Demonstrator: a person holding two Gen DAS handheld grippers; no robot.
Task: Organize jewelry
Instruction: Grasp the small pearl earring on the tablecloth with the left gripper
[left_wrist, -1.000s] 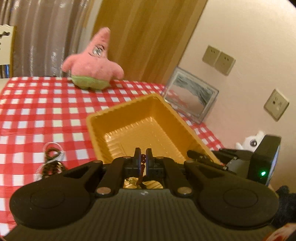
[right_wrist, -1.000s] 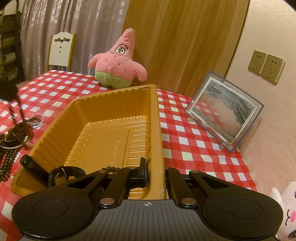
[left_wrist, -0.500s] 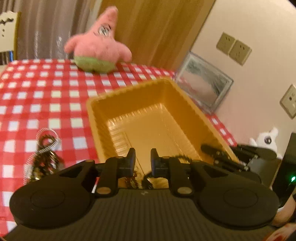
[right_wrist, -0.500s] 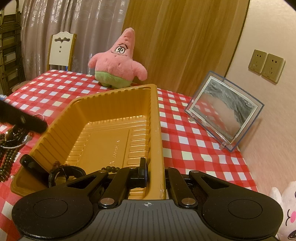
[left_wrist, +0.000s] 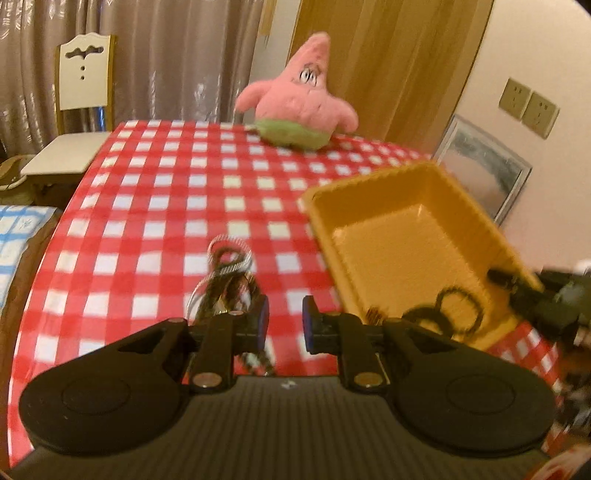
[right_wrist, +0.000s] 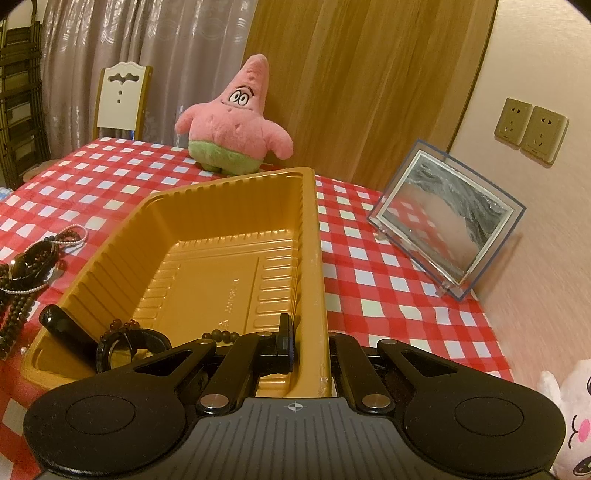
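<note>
A golden plastic tray (right_wrist: 317, 258) lies on the red checked tablecloth; it also shows in the left wrist view (left_wrist: 476, 210). Dark glasses (right_wrist: 129, 343) and a bead string (right_wrist: 221, 336) lie at its near end. My right gripper (right_wrist: 308, 343) is shut on the tray's right rim. My left gripper (left_wrist: 283, 325) is open and empty, above the cloth left of the tray. A pile of bead necklaces and bracelets (left_wrist: 225, 280) lies just ahead-left of it; the pile also shows in the right wrist view (right_wrist: 33, 258).
A pink starfish plush (right_wrist: 232, 125) stands at the table's far side. A glass picture frame (right_wrist: 447, 218) leans by the wall on the right. A white chair (left_wrist: 83, 74) stands beyond the table's far left. A white plush (right_wrist: 569, 417) sits at the near right.
My left gripper opened, let a bead string fall into the tray, then swung left out of the tray toward the jewelry pile. The right gripper stayed on the rim.
</note>
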